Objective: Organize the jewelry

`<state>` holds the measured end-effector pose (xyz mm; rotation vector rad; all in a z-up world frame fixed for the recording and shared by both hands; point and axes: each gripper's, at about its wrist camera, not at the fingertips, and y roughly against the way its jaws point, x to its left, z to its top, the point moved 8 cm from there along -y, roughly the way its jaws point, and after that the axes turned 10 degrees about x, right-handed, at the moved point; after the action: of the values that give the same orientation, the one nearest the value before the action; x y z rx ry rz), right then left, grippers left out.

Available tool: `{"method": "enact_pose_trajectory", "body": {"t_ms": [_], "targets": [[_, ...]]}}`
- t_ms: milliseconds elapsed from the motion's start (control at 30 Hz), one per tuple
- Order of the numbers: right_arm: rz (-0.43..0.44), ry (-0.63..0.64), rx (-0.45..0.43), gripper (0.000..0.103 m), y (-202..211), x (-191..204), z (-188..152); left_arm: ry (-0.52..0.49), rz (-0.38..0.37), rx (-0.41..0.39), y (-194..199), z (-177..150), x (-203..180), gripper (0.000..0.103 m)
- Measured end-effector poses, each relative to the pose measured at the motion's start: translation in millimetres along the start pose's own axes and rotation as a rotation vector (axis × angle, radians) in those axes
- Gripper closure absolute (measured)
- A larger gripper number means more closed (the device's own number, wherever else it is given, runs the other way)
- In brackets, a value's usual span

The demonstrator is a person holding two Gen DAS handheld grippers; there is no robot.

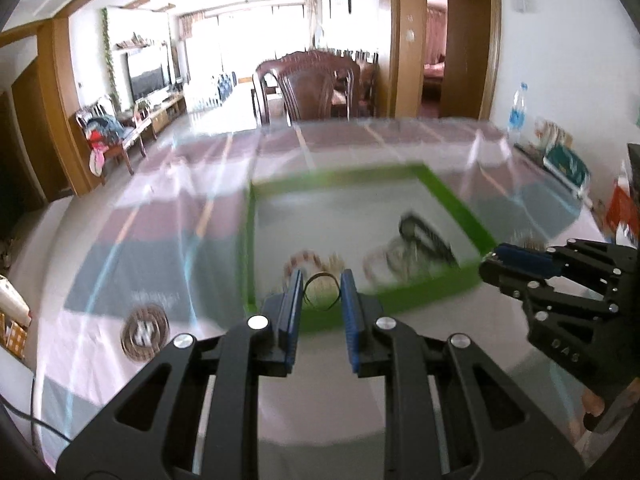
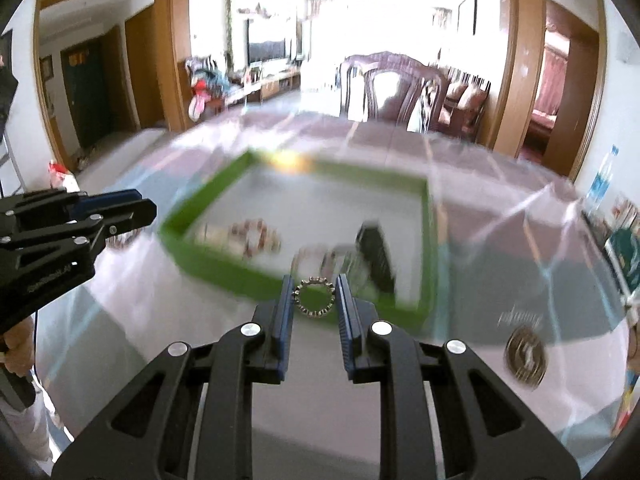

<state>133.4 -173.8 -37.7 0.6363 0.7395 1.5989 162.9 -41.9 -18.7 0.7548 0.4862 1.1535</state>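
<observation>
My left gripper (image 1: 321,280) is shut on a thin dark bangle (image 1: 320,294) pinched between its blue pads, above the near edge of a green-walled tray (image 1: 248,240). My right gripper (image 2: 314,286) is shut on a silver beaded bracelet (image 2: 314,296), held over the tray's near wall (image 2: 224,268). Several pieces lie blurred in the tray: a reddish bead bracelet (image 2: 256,236), a black piece (image 2: 376,256) and pale bangles (image 1: 394,260). Each gripper shows in the other's view, the right gripper (image 1: 496,258) at right, the left gripper (image 2: 148,208) at left.
The table wears a striped cloth under clear plastic (image 1: 180,208). A round coaster-like disc (image 1: 144,332) lies left of the tray, another round disc (image 2: 525,356) to its right. A water bottle (image 1: 518,110) and boxes (image 1: 568,164) stand at the far right edge. Wooden chairs (image 1: 312,88) stand beyond the table.
</observation>
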Motion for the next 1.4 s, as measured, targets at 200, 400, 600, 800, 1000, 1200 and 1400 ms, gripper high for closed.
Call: {"method": "enact_pose_trajectory", "body": {"t_ms": [200, 400, 600, 800, 1000, 1200, 1400], "targets": [[-0.017, -0.015, -0.033, 0.082, -18.7, -12.6, 55.4, 0.032, 0.012, -0.005, -29.6, 55.2, 13.7, 0.084], [0.031, -0.092, 0.084, 0.082, -92.7, -20.5, 58.1, 0.083, 0.022, 0.115, -99.0, 56.8, 26.1, 0.083], [0.042, -0.128, 0.146, 0.082, -125.0, -20.3, 41.3, 0.104, 0.022, 0.187, -135.5, 39.0, 33.8, 0.083], [0.043, -0.138, 0.125, 0.067, -119.5, -24.2, 41.4, 0.119, -0.002, 0.166, -133.3, 39.7, 32.9, 0.057], [-0.005, -0.137, 0.048, 0.049, -72.0, -26.8, 41.3, 0.114, 0.033, 0.096, -93.4, 35.6, 26.1, 0.048], [-0.117, -0.159, -0.064, 0.027, 0.9, -26.5, 7.1, 0.109, 0.092, -0.037, -21.1, -0.4, 14.2, 0.037], [-0.203, -0.187, -0.166, 0.013, 48.7, -17.3, -35.2, 0.131, 0.13, -0.111, 27.6, -42.3, -1.1, 0.031]]}}
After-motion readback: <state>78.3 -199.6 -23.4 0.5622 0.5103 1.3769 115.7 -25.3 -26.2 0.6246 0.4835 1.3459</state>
